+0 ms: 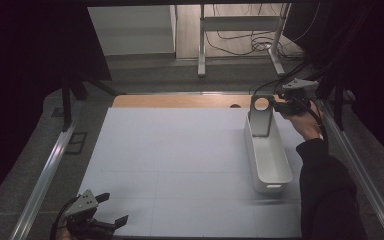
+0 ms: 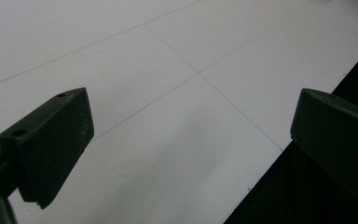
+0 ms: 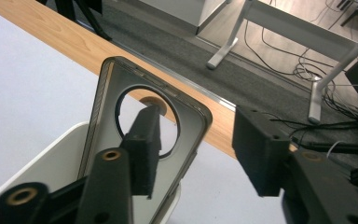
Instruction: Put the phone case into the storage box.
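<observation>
White sheeting is covering most of the table (image 1: pixel 180 165), with a strip of bare wood being left showing along the far edge. On the right side of it a long white bin (image 1: pixel 267 160) is lying lengthwise, running away from the person, so that its far end is being reached easily by the right arm.

A phone case (image 1: pixel 260 116), grey and translucent with a large round hole for the camera, is standing upright in the far end of the bin, leaning against its end wall; in the right gripper view (image 3: pixel 144 130) it is being seen from its hollow inner side. It is probably being stood on end so that its top edge can be taken from above.

The right gripper (image 1: pixel 286 106) is being held at the case's far upper corner, just beside it. Its jaws are spread apart: one is lying in front of the case and the other is standing clear to one side, so nothing is being gripped. Whether the near jaw is touching the case cannot be told.

The left gripper (image 1: pixel 111 209) is being rested low at the near left corner of the table, well apart from the bin, apparently being kept out of the way. Its jaws are also released, with bare sheeting between them.
</observation>
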Tool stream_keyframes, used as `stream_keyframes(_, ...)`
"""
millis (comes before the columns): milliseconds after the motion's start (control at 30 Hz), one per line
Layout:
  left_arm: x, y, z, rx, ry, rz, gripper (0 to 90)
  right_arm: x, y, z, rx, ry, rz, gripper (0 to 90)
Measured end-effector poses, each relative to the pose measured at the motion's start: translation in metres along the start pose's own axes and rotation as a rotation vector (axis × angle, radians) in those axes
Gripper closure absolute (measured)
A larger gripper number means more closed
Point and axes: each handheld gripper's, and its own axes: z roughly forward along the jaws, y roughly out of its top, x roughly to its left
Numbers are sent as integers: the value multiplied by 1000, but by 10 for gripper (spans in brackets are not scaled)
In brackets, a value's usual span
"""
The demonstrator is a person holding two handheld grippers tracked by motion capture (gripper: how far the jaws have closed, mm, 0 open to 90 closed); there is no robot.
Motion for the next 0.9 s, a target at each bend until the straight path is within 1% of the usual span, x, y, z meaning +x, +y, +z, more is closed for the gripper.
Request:
stream_keyframes(33, 0, 0, 0, 0, 0, 0, 1, 0, 0, -1, 2, -6, 16, 449)
stream_keyframes(100, 0, 0, 0, 0, -1, -1, 1, -1, 0, -4, 5, 1, 42, 408)
stream_keyframes(133, 0, 0, 0, -1, -1, -2, 0, -1, 1, -6, 3, 4, 60, 365)
stream_keyframes(200, 0, 0, 0, -1, -1, -2, 0, -1, 1, -9, 2, 20, 78, 316)
stream_keyframes(233, 1, 0, 0, -1, -2, -3, 0, 0, 2, -11, 7, 21, 90, 281)
stream_keyframes(267, 1, 0, 0, -1, -2, -4, 0, 0, 3, -13, 15, 34, 110, 234)
stream_keyframes(300, 1, 0, 0, -1, -2, -4, 0, 0, 3, -13, 15, 34, 110, 234)
stream_keyframes(333, 1, 0, 0, -1, -3, -4, 0, 1, 3, -14, 17, 36, 122, 208)
stream_keyframes(367, 1, 0, 0, -1, -3, -4, 0, 3, 3, -17, 26, 34, 134, 164)
stream_keyframes(400, 1, 0, 0, -1, -3, -4, 0, 3, 4, -18, 41, 45, 143, 124)
stream_keyframes(467, 1, 0, 0, -1, -3, -4, 0, 5, 4, -21, 61, 56, 177, 75)
stream_keyframes(500, 1, 0, 0, -1, -4, -5, 0, 6, 4, -23, 73, 72, 193, 46)
stream_keyframes(533, 1, 0, 0, -1, -4, -5, 0, 7, 4, -25, 90, 84, 217, 31)
stream_keyframes(567, 1, 0, 0, -1, -5, -5, 0, 8, 5, -26, 112, 87, 228, 11)
stream_keyframes(600, 1, 0, 0, -1, -5, -4, 0, 10, 5, -28, 132, 92, 232, 0)
stream_keyframes(667, 1, 0, 0, 0, -6, -4, 0, 15, 5, -32, 153, 88, 241, 1)
stream_keyframes(700, 1, 0, 0, 0, -6, -3, 0, 18, 5, -35, 146, 95, 249, 1)
stream_keyframes(733, 1, 0, 0, 0, -6, -3, 0, 18, 5, -35, 146, 95, 249, 1)
stream_keyframes(767, 0, 0, 0, 0, -6, -3, 0, 20, 5, -38, 145, 103, 260, 1)
stream_keyframes(800, 0, 0, 0, 1, -6, -2, 0, 24, 5, -42, 140, 120, 273, 6)
stream_keyframes(833, 0, 0, 0, 2, -7, -2, 0, 29, 5, -45, 140, 125, 287, 24)
stream_keyframes(900, 0, 0, 0, 2, -7, -1, 0, 41, 4, -50, 144, 114, 277, 119)
